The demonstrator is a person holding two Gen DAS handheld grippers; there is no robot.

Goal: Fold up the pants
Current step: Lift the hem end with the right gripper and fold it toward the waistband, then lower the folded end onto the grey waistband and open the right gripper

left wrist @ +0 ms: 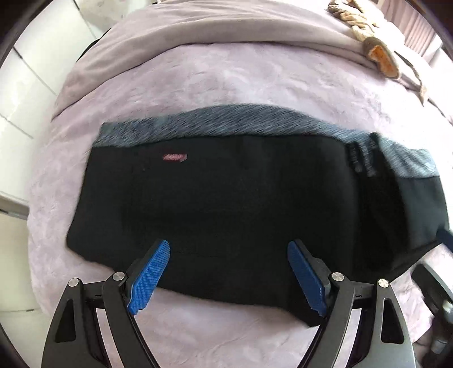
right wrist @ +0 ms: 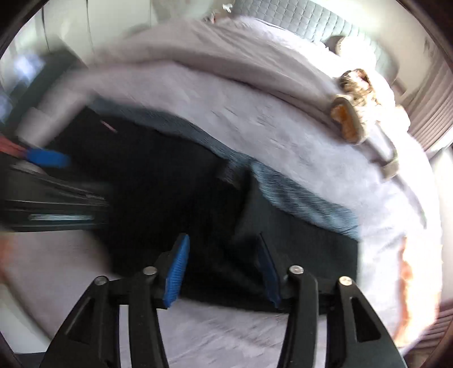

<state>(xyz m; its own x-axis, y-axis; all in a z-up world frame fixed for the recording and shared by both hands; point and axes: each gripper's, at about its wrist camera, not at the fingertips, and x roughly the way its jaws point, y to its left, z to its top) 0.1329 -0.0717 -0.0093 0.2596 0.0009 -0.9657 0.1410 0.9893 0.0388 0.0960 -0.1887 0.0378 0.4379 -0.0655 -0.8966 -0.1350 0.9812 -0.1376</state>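
Observation:
Black pants (left wrist: 226, 198) with a grey-blue heathered band (left wrist: 226, 121) and a small red logo (left wrist: 174, 157) lie folded in a long strip across the lilac bed cover (left wrist: 198, 325). My left gripper (left wrist: 229, 245) hovers open over the strip's near edge, blue pads wide apart and nothing between them. In the blurred right wrist view the pants (right wrist: 170, 184) run diagonally, with a fold ridge near the middle. My right gripper (right wrist: 223, 237) stands over their near edge with its pads apart, not pressing cloth. The left gripper's blue pad (right wrist: 48, 158) shows at the far left.
A folded lilac blanket (left wrist: 226, 31) lies across the bed behind the pants. A tan and orange plush thing (left wrist: 382, 56) rests on it at the back right. White cabinet fronts (left wrist: 25, 85) stand beyond the bed's left edge. A quilted headboard (right wrist: 311, 17) is at the back.

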